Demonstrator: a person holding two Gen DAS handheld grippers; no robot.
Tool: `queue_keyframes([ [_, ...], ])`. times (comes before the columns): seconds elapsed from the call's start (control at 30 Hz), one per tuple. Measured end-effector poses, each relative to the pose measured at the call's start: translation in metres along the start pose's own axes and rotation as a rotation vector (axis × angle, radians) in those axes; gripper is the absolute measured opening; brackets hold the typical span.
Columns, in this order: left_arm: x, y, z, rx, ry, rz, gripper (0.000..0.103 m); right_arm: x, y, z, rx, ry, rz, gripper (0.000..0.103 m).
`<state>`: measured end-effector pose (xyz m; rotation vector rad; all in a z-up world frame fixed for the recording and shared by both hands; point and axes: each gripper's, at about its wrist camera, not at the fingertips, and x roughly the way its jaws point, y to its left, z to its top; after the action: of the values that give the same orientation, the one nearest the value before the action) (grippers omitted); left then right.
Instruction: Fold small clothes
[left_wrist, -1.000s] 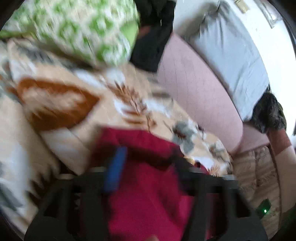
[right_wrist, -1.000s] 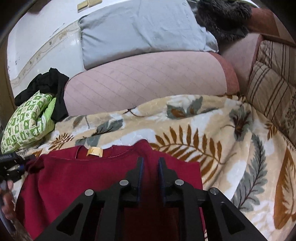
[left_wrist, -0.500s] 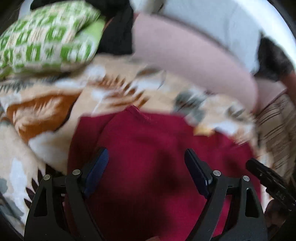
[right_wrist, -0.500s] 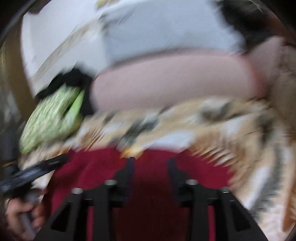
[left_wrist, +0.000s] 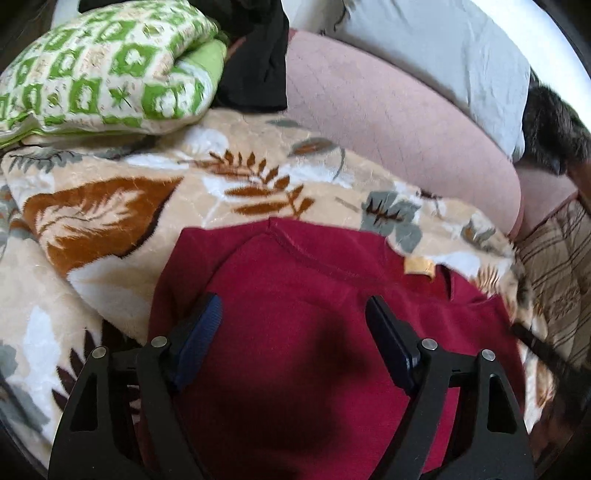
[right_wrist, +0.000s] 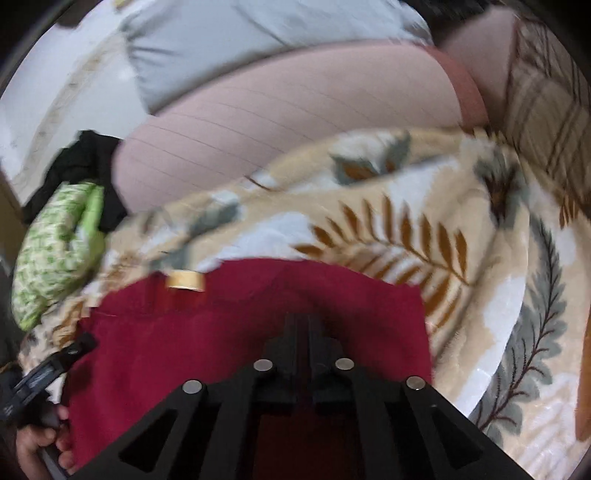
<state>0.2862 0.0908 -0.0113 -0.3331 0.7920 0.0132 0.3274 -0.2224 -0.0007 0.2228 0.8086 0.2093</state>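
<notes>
The left hand-held gripper (left_wrist: 291, 325) stands spread wide, while the right hand-held gripper (right_wrist: 303, 325) is pressed closed.

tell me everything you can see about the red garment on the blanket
The red garment is a dark crimson, soft knit-looking top lying flat on the leaf-print blanket, neckline away from the cameras, with a tan label inside the collar. The left gripper hovers open above it; the right gripper is shut over its right side.

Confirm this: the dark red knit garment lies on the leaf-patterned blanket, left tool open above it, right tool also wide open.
Not quite. The right tool is shut, fingers together, as the right wrist view shows. The rest holds: the dark red knit garment lies on the leaf-patterned blanket, left tool open above it.
</notes>
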Motion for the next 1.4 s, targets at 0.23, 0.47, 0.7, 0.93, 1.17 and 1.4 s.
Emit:
queue_keyframes([
  [0.23,0.022,-0.016,-0.017,0.165,0.035,0.125,0.081,0.02,0.031,-0.05,-0.232,0.099,-0.186,0.011],
  [0.47,0.02,-0.012,-0.017,0.157,0.016,0.093,0.083,0.004,0.027,-0.044,-0.189,0.106,-0.198,0.012],
  [0.7,0.019,-0.013,-0.016,0.16,0.018,0.096,0.084,-0.039,0.11,-0.086,-0.453,0.125,-0.001,0.021],
  [0.93,0.023,-0.019,-0.018,0.191,0.028,0.116,0.088,-0.005,0.094,-0.1,-0.458,0.162,0.062,0.03],
  [1.17,0.023,-0.02,-0.018,0.196,0.031,0.119,0.089,-0.008,0.098,-0.109,-0.497,0.096,0.054,0.032],
  [1.4,0.025,-0.022,-0.017,0.204,0.035,0.118,0.091,-0.008,0.101,-0.11,-0.51,0.066,0.047,0.033],
])
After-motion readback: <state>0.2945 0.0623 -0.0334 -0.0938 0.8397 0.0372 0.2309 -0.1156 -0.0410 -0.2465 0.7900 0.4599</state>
